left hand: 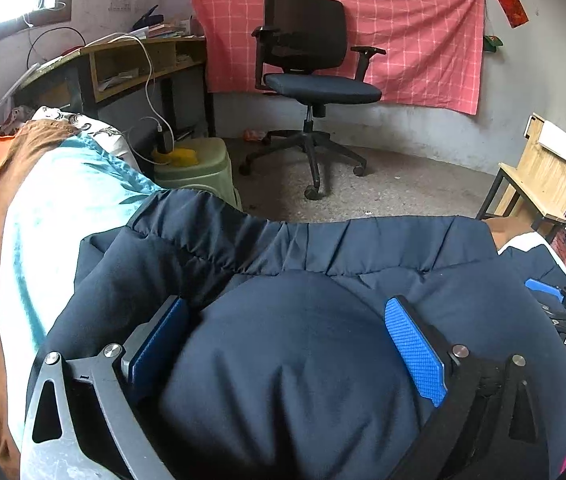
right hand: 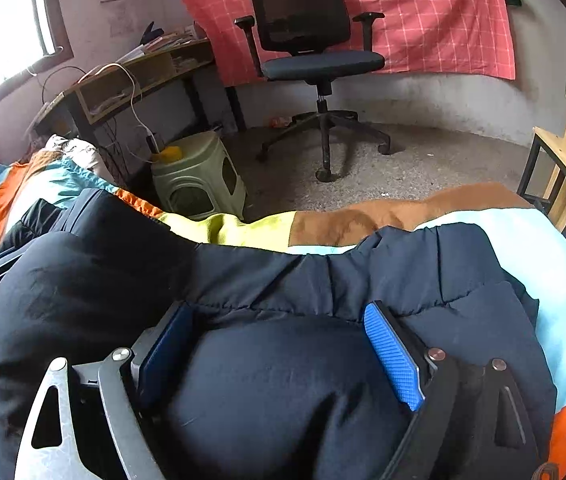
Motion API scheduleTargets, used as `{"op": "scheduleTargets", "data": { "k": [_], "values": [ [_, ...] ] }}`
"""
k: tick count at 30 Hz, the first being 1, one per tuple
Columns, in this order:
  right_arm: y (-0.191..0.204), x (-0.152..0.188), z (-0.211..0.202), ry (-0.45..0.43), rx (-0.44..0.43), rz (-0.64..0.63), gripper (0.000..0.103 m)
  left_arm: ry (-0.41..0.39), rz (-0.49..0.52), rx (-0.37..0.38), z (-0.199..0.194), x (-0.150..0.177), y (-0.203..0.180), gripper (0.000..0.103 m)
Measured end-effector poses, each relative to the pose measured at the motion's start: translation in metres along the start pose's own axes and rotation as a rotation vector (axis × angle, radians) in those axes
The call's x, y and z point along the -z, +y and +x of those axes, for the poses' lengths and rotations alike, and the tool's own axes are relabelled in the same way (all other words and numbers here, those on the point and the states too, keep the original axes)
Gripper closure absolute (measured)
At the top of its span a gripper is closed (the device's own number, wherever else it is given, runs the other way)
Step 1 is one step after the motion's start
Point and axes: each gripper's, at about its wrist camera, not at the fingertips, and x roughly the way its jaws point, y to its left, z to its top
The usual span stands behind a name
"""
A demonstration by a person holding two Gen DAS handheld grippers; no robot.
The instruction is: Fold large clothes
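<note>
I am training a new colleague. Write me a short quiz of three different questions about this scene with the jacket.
1. True or false: the left gripper has its fingers spread wide, with the navy padded jacket bulging between them.
2. Multiple choice: what stands against the pink checked cloth? A) ladder B) black office chair C) bicycle
3. Fill in: the jacket lies on a bed with a multicoloured ____.

Key: 1 true; 2 B; 3 bedsheet.

Left claw (left hand: pixel 291 344), blue textured pads (left hand: pixel 415 352), grey metal arms, silver screws
</note>
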Motion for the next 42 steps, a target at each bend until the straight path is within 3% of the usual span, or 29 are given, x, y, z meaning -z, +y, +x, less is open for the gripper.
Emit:
{"op": "scheduleTargets", "data": {
  "k": [12, 17, 24, 34, 42],
  "values": [
    [-0.005, 0.011, -0.022, -0.041, 0.030, 0.028, 0.015, -0.013, -0.030, 0.030, -0.015, -0.001, 0.013, 0.006],
    [-0.029, 0.016, -0.063, -0.108, 0.084, 0.085, 0.015, -0.054, -0.066, 0.035, -0.037, 0.003, 0.034, 0.006],
    [-0.058, 0.028, -0.104, -0.125, 0.124, 0.087, 0.010, -0.036, -0.076, -0.015, -0.056, 0.005, 0.060, 0.006],
    [-0.080, 0.051, -0.115, -0.049, 0.125, 0.089, 0.008, 0.049, -0.154, -0.071, -0.065, 0.022, 0.112, 0.006],
    [-0.097, 0.066, -0.102, 0.037, 0.059, 0.157, 0.006, 0.144, -0.149, 0.031, -0.056, 0.027, 0.131, 0.006]
  ]
}}
